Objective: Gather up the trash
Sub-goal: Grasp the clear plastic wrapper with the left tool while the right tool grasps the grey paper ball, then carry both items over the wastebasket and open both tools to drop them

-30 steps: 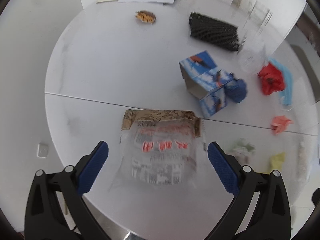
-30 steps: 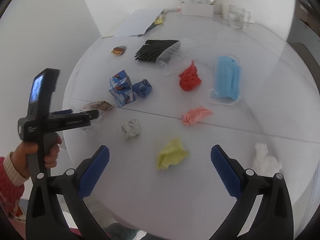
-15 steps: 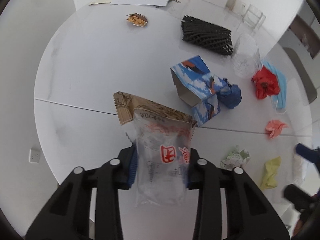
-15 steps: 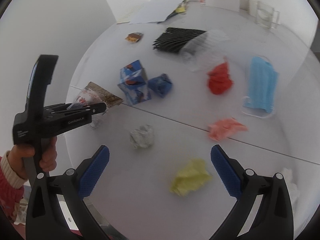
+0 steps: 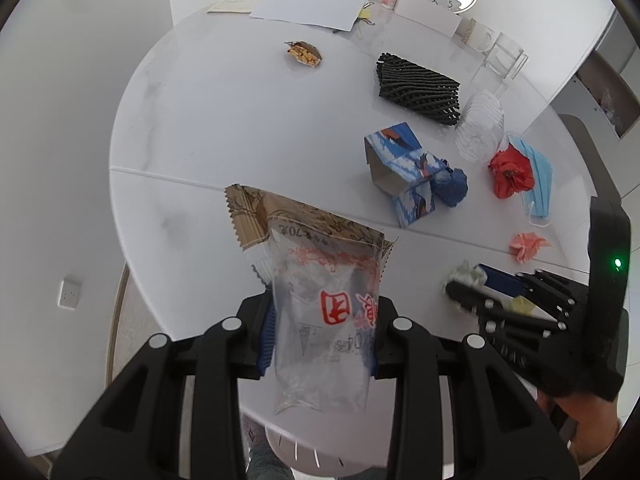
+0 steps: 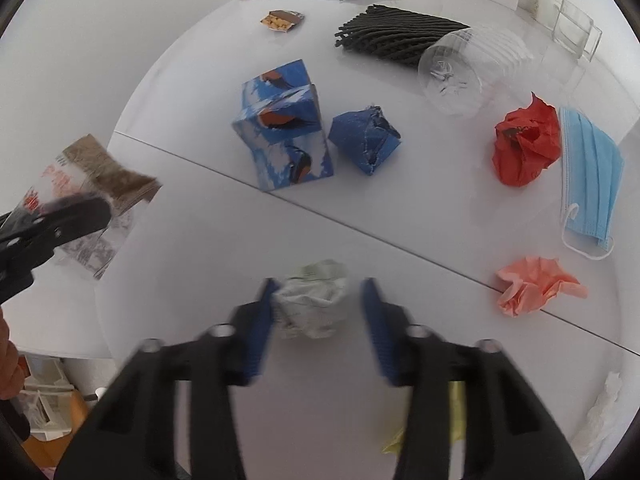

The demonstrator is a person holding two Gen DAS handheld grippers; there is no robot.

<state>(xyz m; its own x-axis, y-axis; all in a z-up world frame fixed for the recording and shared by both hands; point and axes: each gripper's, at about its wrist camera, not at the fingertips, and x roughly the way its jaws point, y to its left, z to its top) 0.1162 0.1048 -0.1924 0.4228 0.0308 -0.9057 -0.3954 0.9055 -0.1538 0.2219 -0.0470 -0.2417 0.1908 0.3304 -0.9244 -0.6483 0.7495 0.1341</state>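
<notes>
My left gripper [image 5: 320,336] is shut on a clear plastic snack wrapper [image 5: 320,280] with a brown patterned top and red print, held above the near edge of the round white table [image 5: 208,120]. It also shows in the right wrist view [image 6: 92,208]. My right gripper [image 6: 318,312] is partly closed around a crumpled white-grey paper ball [image 6: 314,300]; its left pad touches the ball, the right pad stands a little apart. The right gripper also shows in the left wrist view [image 5: 472,284].
On the table lie a blue printed carton [image 6: 284,132], a blue wad [image 6: 366,140], a red wad [image 6: 524,144], a blue face mask [image 6: 588,176], a pink wad [image 6: 536,284], a clear plastic cup [image 6: 468,68], black foam netting [image 6: 396,36], a snack bar [image 6: 282,20] and a yellow wad [image 6: 456,400].
My left gripper closed on the wrapper and lifted it off the table. My right gripper moved forward and left from the yellow wad to the white paper ball and narrowed around it.
</notes>
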